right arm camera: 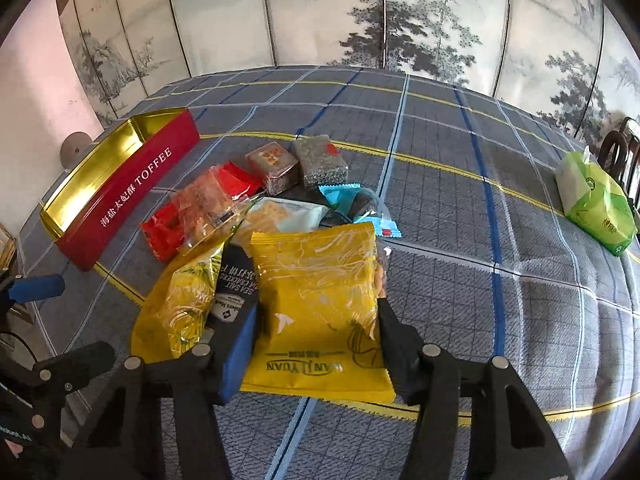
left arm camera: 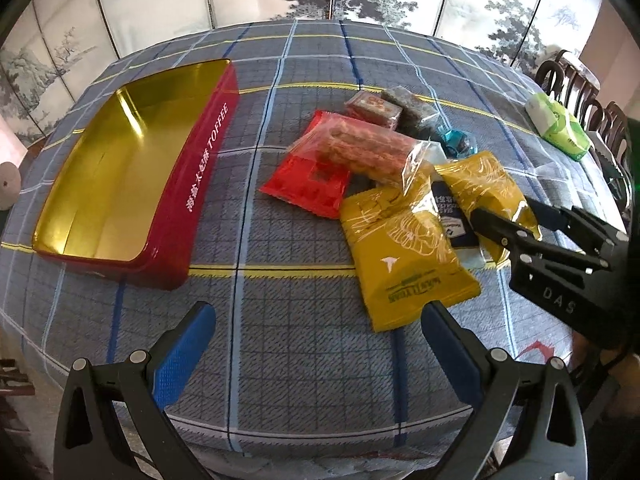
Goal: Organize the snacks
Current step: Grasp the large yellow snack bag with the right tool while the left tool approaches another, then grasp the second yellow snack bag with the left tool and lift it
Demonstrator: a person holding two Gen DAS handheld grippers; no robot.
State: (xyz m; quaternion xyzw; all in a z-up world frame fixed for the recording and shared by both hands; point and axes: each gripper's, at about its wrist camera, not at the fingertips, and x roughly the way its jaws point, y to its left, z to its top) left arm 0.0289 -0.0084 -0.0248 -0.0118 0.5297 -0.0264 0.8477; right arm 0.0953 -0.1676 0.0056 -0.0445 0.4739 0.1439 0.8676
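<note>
My right hand-held gripper (right arm camera: pixel 316 332) has its two fingers on either side of a yellow snack bag (right arm camera: pixel 320 304). The fingers sit right at the edges of the bag, but I cannot tell if they squeeze it yet. The bag lies flat on top of the snack pile.

My left hand-held gripper (left arm camera: pixel 320 344) is spread wide. Nothing is between its blue pads (left arm camera: pixel 182 356). It hangs over a bare part of the worktop (left arm camera: pixel 304 360), which has a blue checked cloth on it. Its right finger is just beside the corner of a second yellow bag (left arm camera: pixel 404 256).

The snacks lie in a heap in the middle of the worktop. Between the two yellow bags is a dark cracker pack (right arm camera: pixel 236 284). Past them is a red bag (left arm camera: pixel 308 184) with a clear bag of orange snacks (left arm camera: pixel 368 152) lying across it. Farther back are a small reddish block (right arm camera: pixel 272 166) and a grey block (right arm camera: pixel 320 160), side by side. A light blue wrapper (right arm camera: pixel 340 192) is near them.

A long red tin (left arm camera: pixel 192 196) with a gold inside is to the left of the heap, well apart from it. It says TOFFEE on its side. It is open, and I see nothing in it.

A green tissue pack (right arm camera: pixel 596 204) lies far off to the right. A painted folding screen (right arm camera: pixel 400 16) stands behind the worktop.
</note>
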